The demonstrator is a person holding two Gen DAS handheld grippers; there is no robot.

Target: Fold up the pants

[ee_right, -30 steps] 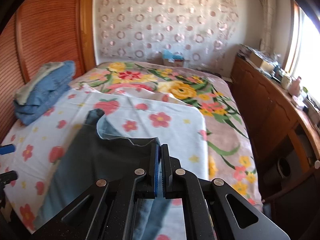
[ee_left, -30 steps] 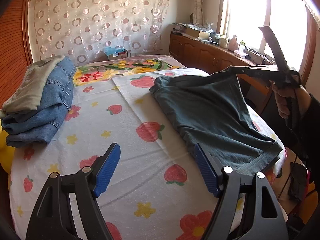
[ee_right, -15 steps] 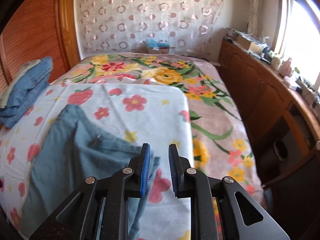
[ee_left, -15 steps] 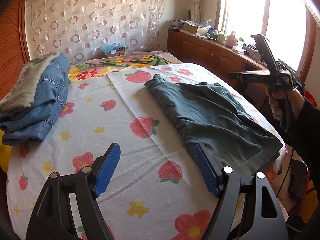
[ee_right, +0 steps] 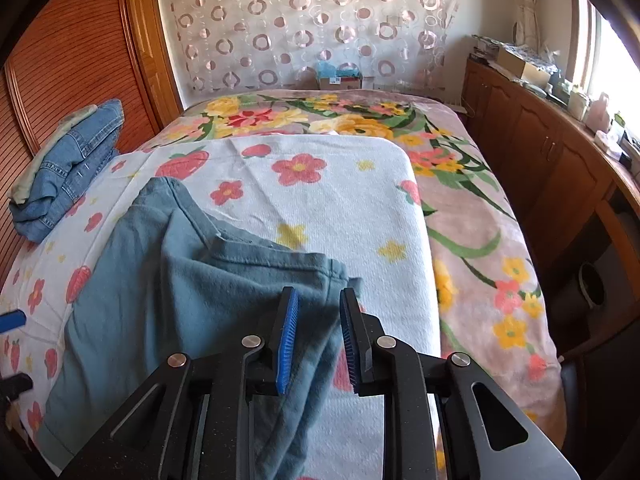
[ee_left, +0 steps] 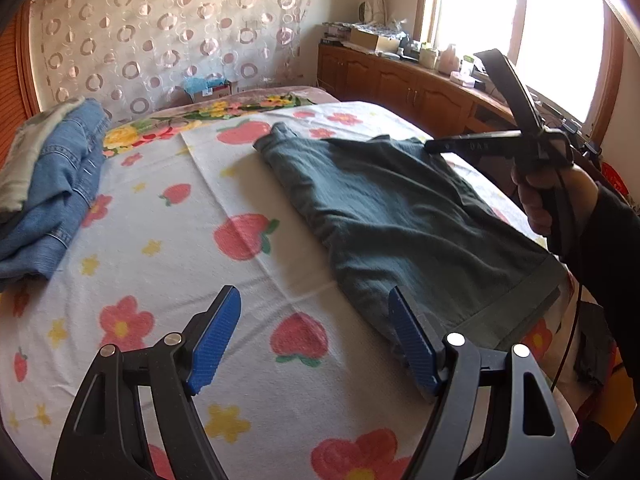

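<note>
Item: teal pants, folded on bed. Our right tool was opening, empty; left tool wide. We judged: align hems before pressing.

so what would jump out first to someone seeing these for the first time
The dark teal pants lie spread across the strawberry-print cover, under the right gripper, whose jaws are opening. The left gripper hangs open over the cover at the pants' near edge. A stack of folded jeans sits at the far left.

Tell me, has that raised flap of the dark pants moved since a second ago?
Yes. The dark pants dropped from the opening right gripper onto the strawberry towel.
</note>
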